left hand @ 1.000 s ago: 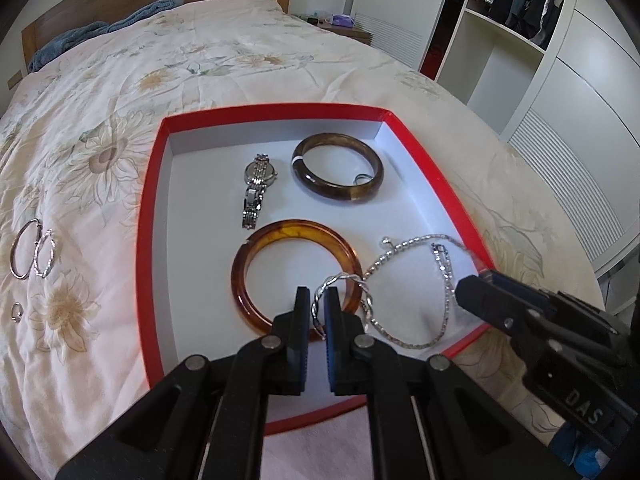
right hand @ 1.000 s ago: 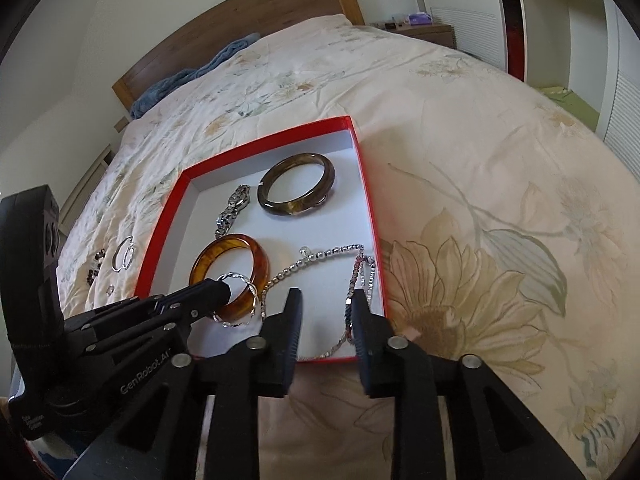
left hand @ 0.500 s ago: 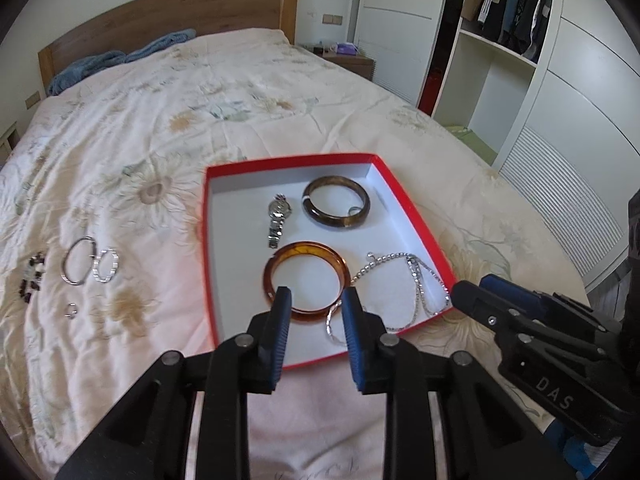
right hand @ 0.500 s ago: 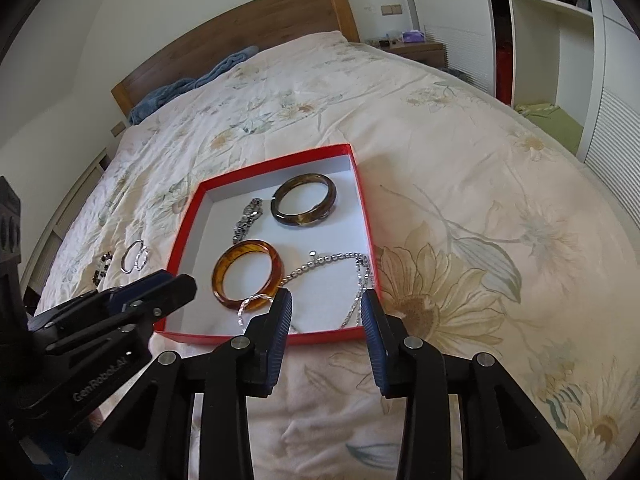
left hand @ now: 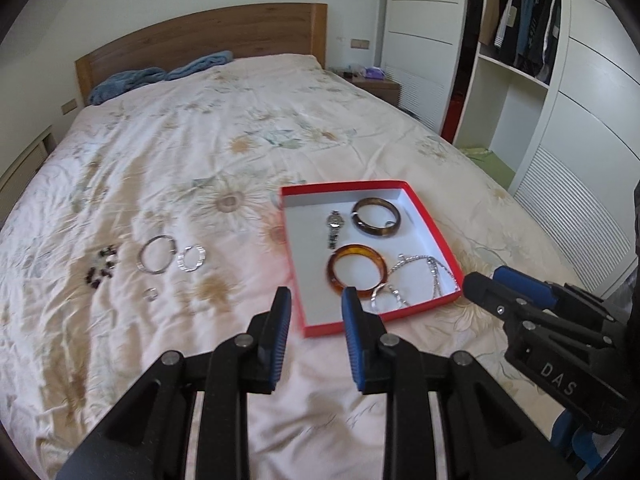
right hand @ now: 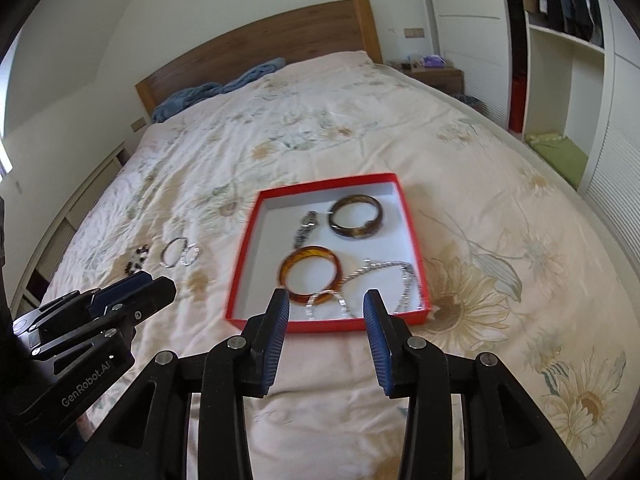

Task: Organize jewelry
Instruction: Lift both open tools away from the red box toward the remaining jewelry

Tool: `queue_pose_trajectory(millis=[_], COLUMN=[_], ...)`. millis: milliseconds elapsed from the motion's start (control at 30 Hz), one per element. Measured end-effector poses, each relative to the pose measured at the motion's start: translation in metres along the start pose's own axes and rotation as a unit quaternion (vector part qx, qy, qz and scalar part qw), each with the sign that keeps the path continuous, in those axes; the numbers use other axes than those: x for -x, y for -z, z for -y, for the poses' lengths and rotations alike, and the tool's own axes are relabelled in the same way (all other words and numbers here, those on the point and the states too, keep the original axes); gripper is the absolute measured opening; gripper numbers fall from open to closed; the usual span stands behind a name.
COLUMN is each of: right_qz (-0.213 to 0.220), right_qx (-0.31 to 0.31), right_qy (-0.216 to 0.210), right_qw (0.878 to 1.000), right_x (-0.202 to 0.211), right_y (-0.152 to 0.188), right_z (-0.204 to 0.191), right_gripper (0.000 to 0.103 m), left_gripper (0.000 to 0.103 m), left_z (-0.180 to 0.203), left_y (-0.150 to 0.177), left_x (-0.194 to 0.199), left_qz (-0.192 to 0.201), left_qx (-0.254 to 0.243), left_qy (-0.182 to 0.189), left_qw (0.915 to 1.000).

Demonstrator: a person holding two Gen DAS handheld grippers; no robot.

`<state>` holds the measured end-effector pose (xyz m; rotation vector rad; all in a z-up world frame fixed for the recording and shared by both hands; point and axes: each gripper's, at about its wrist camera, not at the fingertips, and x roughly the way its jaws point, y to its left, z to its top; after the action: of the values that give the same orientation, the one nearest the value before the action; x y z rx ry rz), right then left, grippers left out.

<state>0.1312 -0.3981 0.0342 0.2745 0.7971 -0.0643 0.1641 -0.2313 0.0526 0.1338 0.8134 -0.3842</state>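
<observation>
Both grippers hover above the bedspread, jaws parted and empty: left gripper, right gripper, both having just widened. Red tray at 12 o'clock holds bangles, watch, chain. Loose rings lie at 10 o'clock.

My left gripper hangs angled down, jaws just opened w/ nothing between them. Right gripper same tilt — jaws parted a bit wider, also just been opening, empty. Both sit side by side, apart.
</observation>
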Motion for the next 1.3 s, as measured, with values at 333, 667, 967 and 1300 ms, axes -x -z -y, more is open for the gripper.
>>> queue_pose_trajectory(millis=[333, 667, 967, 1300], right_qz=[0.008, 0.01, -0.006, -0.041], right_qx=[0.042, 0.079, 0.107, 0.116], right_qy=[-0.017, -0.036, -0.054, -0.066], right_qw=[0.999, 0.996, 0.993, 0.99], right_x=[0.028, 0.038, 0.017, -0.044], right_y=[0.006, 0.012, 0.016, 0.013], right_z=[-0.056, -0.107, -0.143, -0.163], right_gripper=[0.041, 0.041, 0.041, 0.041], left_gripper=[0.025, 0.027, 0.029, 0.029], left_z=[-0.042, -0.083, -0.147, -0.226], left_y=[0.015, 0.03, 0.064, 0.088], left_x=[0.05, 0.08, 0.069, 0.028], left_qz=[0.023, 0.037, 0.016, -0.007], left_qx=[0.028, 0.054, 0.102, 0.174], left_qy=[-0.025, -0.044, -0.081, -0.094], left_qw=[0.999, 0.9969, 0.9914, 0.9802])
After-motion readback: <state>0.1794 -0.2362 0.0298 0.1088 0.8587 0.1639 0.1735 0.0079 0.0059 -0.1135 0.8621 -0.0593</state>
